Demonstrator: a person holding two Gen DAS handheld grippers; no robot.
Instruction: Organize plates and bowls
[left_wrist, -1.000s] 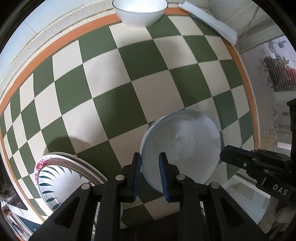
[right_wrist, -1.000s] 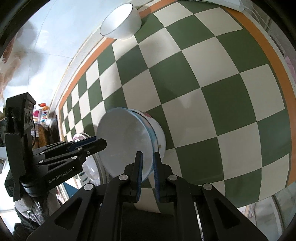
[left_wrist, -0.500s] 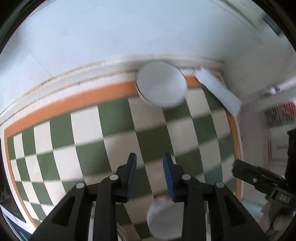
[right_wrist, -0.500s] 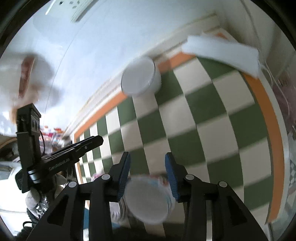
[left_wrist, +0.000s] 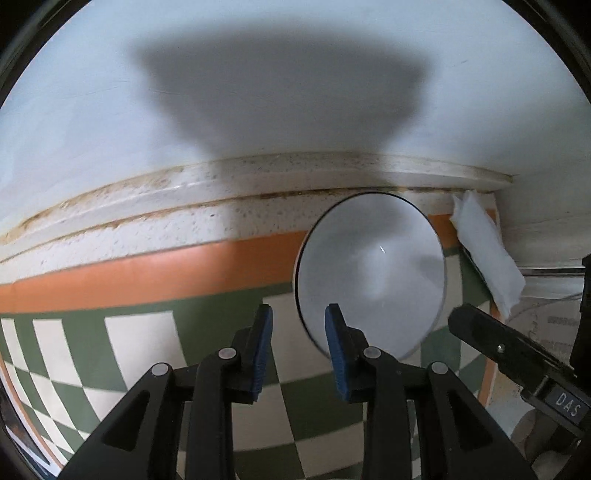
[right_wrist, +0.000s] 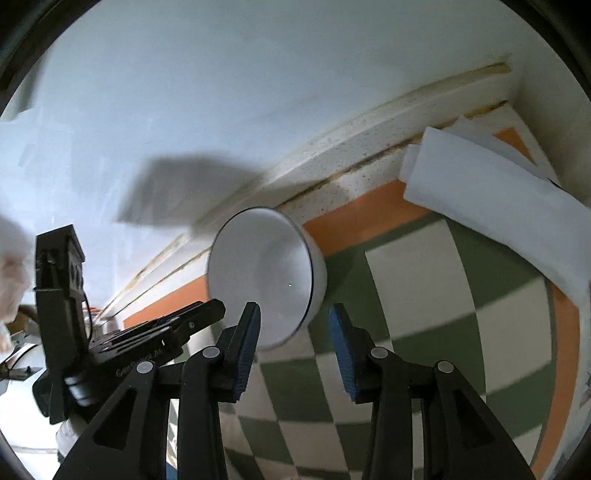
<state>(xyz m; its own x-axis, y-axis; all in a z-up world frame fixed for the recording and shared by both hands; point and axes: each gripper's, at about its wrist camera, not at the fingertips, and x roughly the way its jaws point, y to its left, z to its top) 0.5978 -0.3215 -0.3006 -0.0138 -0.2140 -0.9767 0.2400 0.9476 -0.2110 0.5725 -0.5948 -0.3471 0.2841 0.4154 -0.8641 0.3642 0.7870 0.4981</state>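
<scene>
Bowl position decides the coming move: the round white ceramic bowl (left_wrist: 370, 273) stands upright at the far edge of the green-and-cream checkered surface (left_wrist: 140, 343), on its orange border, close against the speckled ledge under the white wall. From the left gripper (left_wrist: 298, 352) it lies ahead and slightly to the right, its near rim showing just past the right blue-padded finger. From the right gripper (right_wrist: 294, 349) it lies ahead and slightly to the left, the rim's near arc dropping into the gap between the fingers' tips. Both pairs of fingers are released and parted, with nothing grasped; no pad touches the bowl. The right pair stands wider. Being round, the bowl offers no long axis, so a pinch on the thin rim looks the likely grasp. The right gripper seems the better lined up of the two. A folded white cloth (right_wrist: 491, 195) lies well to the bowl's right, clear of either approach.
</scene>
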